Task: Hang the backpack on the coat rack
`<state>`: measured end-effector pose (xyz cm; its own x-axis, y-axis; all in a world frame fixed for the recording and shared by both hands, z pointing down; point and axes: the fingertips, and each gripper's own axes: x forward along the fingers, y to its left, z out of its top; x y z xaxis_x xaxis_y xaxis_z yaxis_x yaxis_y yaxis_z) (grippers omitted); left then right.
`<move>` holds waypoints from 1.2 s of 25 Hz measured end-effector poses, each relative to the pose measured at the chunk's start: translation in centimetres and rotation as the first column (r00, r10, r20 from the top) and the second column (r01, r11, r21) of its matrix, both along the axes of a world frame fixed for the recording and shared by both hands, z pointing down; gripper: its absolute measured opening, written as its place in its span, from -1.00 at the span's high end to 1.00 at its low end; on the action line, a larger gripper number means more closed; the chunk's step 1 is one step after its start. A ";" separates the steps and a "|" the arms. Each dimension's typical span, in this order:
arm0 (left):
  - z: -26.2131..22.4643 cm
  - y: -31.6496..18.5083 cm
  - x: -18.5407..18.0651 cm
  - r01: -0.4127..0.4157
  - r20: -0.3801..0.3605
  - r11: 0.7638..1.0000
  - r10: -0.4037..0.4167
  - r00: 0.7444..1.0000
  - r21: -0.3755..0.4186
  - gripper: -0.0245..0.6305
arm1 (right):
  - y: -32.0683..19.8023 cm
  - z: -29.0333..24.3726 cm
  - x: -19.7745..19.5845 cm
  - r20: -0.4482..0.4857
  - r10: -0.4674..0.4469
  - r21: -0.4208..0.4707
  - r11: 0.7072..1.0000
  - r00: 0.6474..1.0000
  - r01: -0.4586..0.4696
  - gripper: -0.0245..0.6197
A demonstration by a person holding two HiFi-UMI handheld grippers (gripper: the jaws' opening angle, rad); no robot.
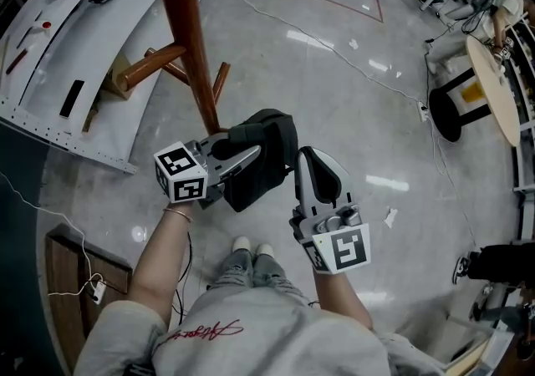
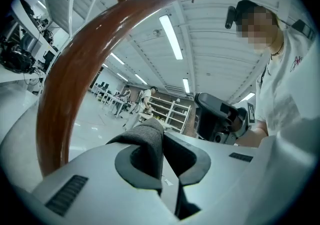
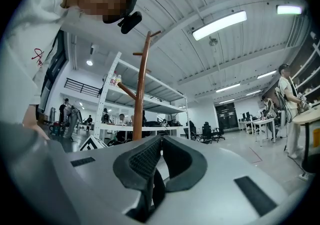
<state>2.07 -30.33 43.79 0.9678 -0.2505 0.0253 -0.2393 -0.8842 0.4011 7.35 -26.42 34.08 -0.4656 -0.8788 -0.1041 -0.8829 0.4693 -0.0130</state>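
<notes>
The wooden coat rack stands on the floor ahead, its post running down to splayed legs. The black backpack hangs beside the post, just below my hands. My left gripper is shut on the backpack's dark grey strap, which sticks up between its pads. A curved brown peg of the coat rack arches close over that left gripper. To the right of the bag, my right gripper is apart from it. The right gripper has its jaws together with nothing in them, and the rack stands beyond.
A long white bench runs along the left. A cable crosses the floor beyond the rack. A round table and a black stand are at the far right. My shoes are right below the bag.
</notes>
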 end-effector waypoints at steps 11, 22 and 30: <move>2.6 -0.9 -0.6 0.029 -0.019 0.996 -0.031 0.999 -0.079 0.80 | 0.2 0.8 -0.9 0.002 -0.027 -0.023 0.999 1.000 0.027 0.86; 5.0 -1.3 -1.6 0.005 -0.063 0.994 -0.012 0.998 -0.113 0.80 | -0.1 2.2 -1.3 -0.006 -0.016 -0.051 0.999 1.000 0.016 0.86; 6.0 -1.4 -2.4 0.008 -0.172 0.990 -0.032 0.985 -0.142 0.78 | -0.3 3.4 -2.7 -0.016 -0.035 -0.057 0.998 0.999 0.034 0.86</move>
<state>-0.35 -31.75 49.81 0.9553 -0.2758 -0.1067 -0.1722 -0.8122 0.5574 4.65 -26.74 37.50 -0.4971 -0.8665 -0.0459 -0.8665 0.4985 -0.0253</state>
